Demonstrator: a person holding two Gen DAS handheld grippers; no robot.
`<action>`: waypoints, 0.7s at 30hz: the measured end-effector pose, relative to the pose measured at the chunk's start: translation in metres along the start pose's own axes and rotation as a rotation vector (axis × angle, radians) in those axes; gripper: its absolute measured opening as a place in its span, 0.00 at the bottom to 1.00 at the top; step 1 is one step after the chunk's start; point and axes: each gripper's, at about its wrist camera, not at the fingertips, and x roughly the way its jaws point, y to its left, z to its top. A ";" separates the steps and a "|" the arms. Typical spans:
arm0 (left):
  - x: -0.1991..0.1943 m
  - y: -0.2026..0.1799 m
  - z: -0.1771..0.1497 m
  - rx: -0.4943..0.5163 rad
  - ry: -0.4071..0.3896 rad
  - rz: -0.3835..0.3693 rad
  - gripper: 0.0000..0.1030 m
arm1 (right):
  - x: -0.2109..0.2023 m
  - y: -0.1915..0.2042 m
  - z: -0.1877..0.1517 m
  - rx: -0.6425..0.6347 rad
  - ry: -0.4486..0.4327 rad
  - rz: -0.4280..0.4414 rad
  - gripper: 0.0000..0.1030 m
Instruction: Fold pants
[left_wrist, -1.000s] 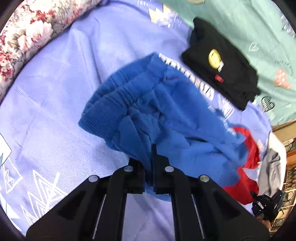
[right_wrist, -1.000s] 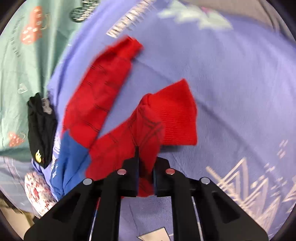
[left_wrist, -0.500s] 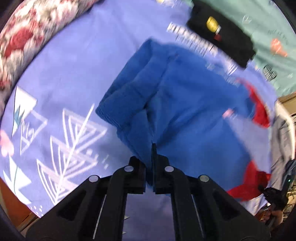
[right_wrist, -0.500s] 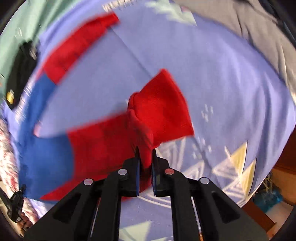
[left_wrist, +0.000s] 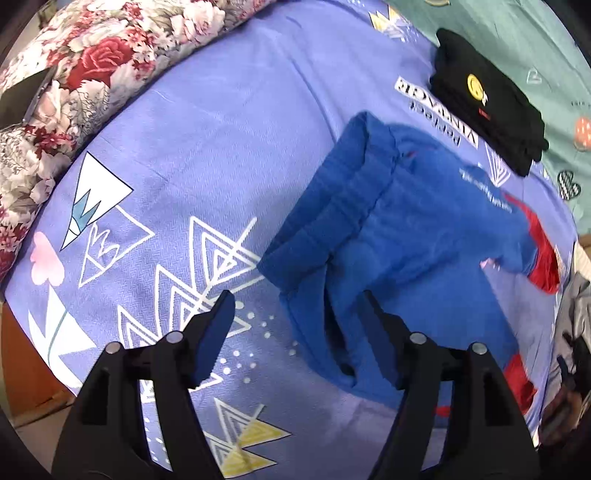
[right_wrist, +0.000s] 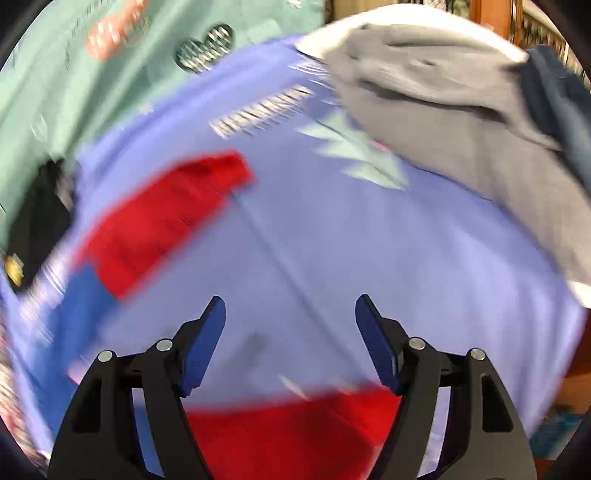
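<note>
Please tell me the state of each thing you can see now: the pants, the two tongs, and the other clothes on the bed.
Blue and red pants: spread flat on the bedsheet, unfolded, released.
Left tongs: open, empty, beside the waistband.
Right tongs: open, empty, above a red leg cuff.
Black garment: folded.
Grey garment: crumpled, unfolded.

A lilac bedsheet (left_wrist: 236, 122) printed with white triangles and a pink flower serves as the landmark. Along its upper left edge lies a floral quilt (left_wrist: 92, 62) of red and pink roses. At its upper right corner sits a folded black garment (left_wrist: 487, 99) with a yellow smiley patch, bordering a teal sheet (left_wrist: 517, 33). In the right wrist view, a grey garment (right_wrist: 461, 110) rests on the lilac bedsheet's far right edge.
</note>
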 end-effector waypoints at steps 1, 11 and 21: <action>-0.004 -0.003 0.001 -0.008 -0.022 0.000 0.72 | 0.015 0.009 0.017 0.027 0.019 0.059 0.71; -0.004 -0.065 0.000 0.096 -0.095 -0.007 0.82 | 0.104 0.045 0.079 0.243 0.162 0.239 0.57; 0.031 -0.082 -0.005 0.193 -0.037 0.060 0.82 | 0.040 0.026 0.094 0.067 0.114 0.172 0.03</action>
